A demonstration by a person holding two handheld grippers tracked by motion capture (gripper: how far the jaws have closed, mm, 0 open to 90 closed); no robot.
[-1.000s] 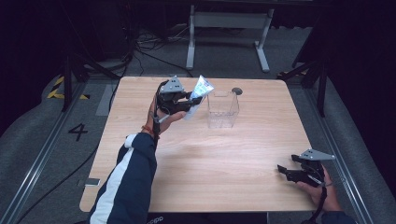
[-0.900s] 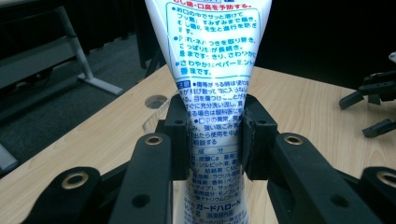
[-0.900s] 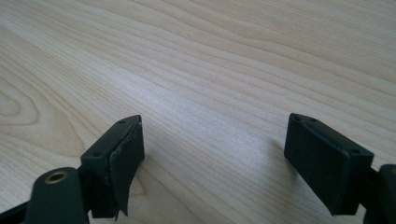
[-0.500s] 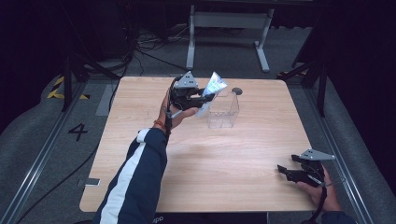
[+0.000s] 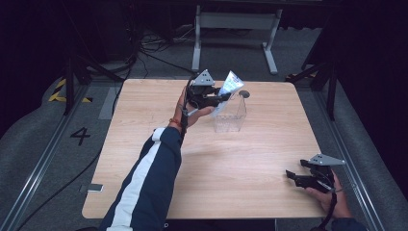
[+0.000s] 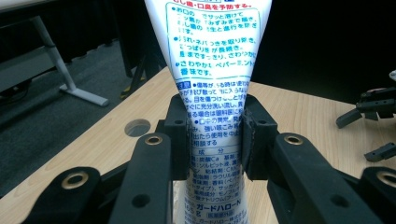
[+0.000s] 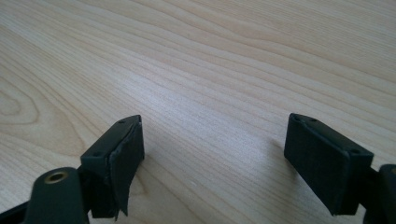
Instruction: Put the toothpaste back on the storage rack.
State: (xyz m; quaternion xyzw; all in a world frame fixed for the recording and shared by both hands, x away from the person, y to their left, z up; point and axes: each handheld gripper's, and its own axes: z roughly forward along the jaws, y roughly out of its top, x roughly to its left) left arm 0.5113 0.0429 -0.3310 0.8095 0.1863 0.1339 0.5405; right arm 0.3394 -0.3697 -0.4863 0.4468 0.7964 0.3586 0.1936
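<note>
The worktop (image 5: 144,144) is light wood w/ a round hole (image 5: 244,94) near its far edge. A clear box (image 5: 231,118) stands on it toward the far side, just right of the left hand. The left hand-held gripper (image 5: 222,98) is raised above the box's left rim, jaws pinching a white tube (image 5: 230,83) w/ blue print around its lower body; the tube's wide flat end tilts up and away. The tube's low end is prob. over the box, hard to tell. The right hand-held gripper (image 5: 290,175) sits low at the near right corner, well apart from the box, jaws spread wide w/ bare wood between them.
</note>
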